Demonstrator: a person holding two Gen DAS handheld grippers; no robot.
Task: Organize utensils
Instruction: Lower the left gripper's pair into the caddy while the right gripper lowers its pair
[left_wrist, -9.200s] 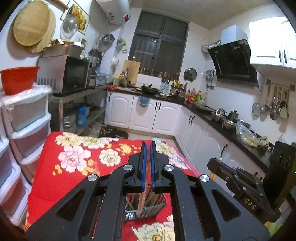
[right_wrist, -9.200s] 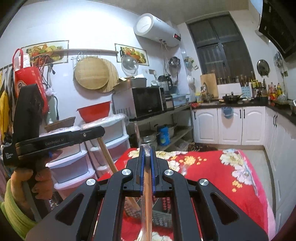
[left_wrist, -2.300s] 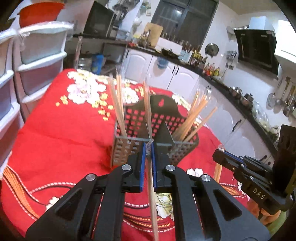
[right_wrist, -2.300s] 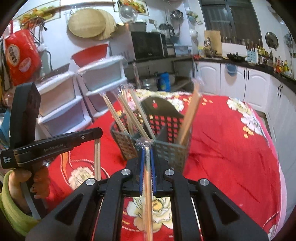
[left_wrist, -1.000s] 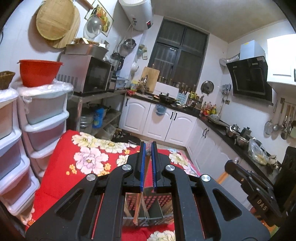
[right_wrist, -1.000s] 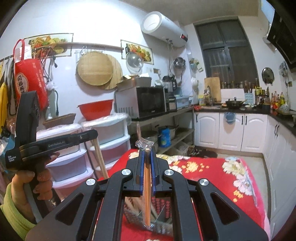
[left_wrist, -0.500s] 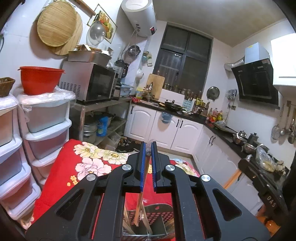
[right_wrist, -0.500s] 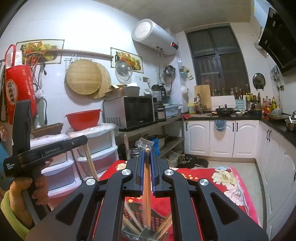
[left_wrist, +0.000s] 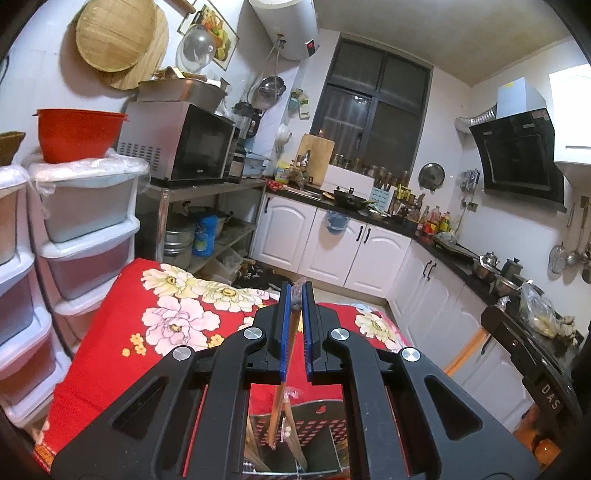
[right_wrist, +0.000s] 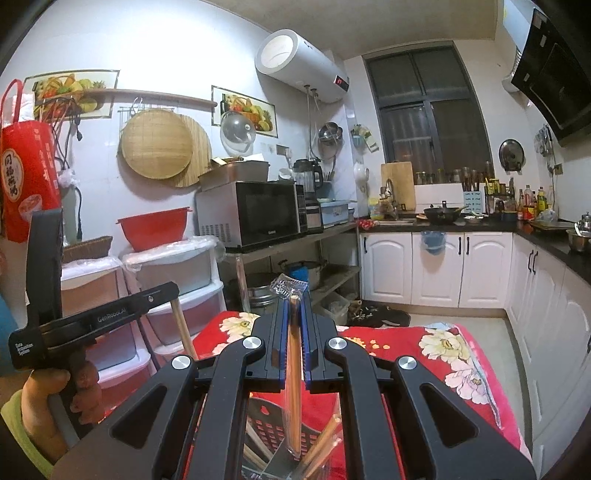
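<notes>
My left gripper (left_wrist: 295, 291) is shut on a plastic-wrapped pair of wooden chopsticks (left_wrist: 282, 387) that hangs down, its lower end just over a compartment of the dark perforated utensil basket (left_wrist: 321, 413). My right gripper (right_wrist: 291, 299) is shut on another wrapped pair of chopsticks (right_wrist: 293, 387), which also hangs with its tip inside the basket (right_wrist: 264, 417). Several chopsticks stand in the basket's compartments. In the right wrist view a hand holds the left gripper's handle (right_wrist: 92, 317) at the left.
The basket sits on a table under a red flowered cloth (left_wrist: 122, 350). Stacked plastic drawers (left_wrist: 85, 221) stand at its left, a metal shelf with a microwave (left_wrist: 177, 144) behind. White cabinets (right_wrist: 436, 269) and a dark counter run along the far and right walls.
Both grippers have sunk a little with their chopsticks, and the chopstick tips now reach lower over the basket. The right gripper's handle has shifted toward the right edge of the left wrist view.
</notes>
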